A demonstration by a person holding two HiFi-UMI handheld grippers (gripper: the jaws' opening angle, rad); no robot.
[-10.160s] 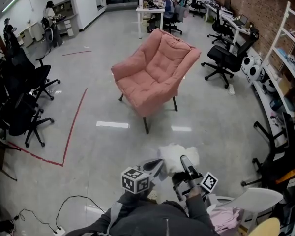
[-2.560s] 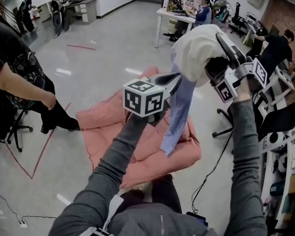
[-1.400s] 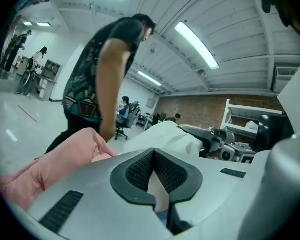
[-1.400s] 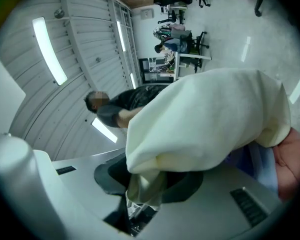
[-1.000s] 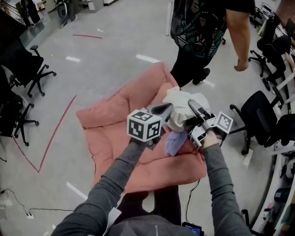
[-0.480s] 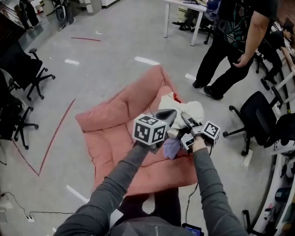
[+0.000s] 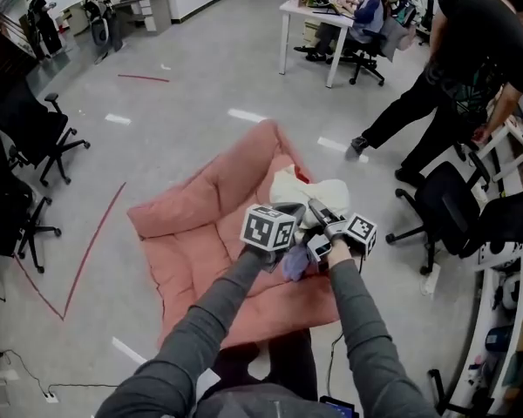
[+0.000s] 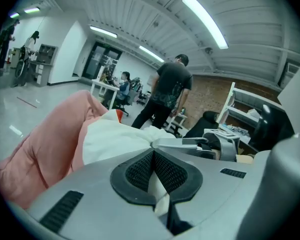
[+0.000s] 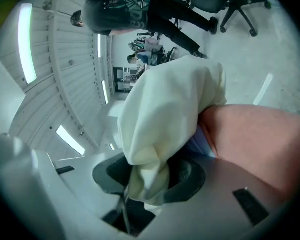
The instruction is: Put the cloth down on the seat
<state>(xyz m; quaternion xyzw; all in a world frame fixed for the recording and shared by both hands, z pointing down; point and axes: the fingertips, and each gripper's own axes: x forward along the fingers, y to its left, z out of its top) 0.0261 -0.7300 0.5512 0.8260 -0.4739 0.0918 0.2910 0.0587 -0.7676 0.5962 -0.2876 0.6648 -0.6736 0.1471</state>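
Observation:
A cream cloth [image 7: 302, 188] with a pale blue part [image 7: 295, 265] hangs low over the pink padded armchair [image 7: 200, 251] and touches its cushions. My left gripper [image 7: 289, 213] is shut on a thin fold of the cloth [image 8: 117, 140], pinched between its pads [image 8: 140, 170]. My right gripper [image 7: 317, 213] is shut on a thick bunch of the cloth [image 9: 162, 119]; its jaws have just eased slightly wider, the cloth still wedged between them. The two grippers sit close together over the seat. Pink cushion [image 9: 262, 134] lies right beside the right gripper's jaws.
A person in black [image 7: 471, 68] walks at the right rear. Black office chairs stand at the right [image 7: 444, 207] and the left [image 7: 35, 133]. A white desk [image 7: 318, 16] with a seated person is at the back. Red tape [image 7: 91, 246] marks the floor.
Both grippers have sunk with the cloth, which now rests against the armchair's cushions. The person in black has walked away to the right.

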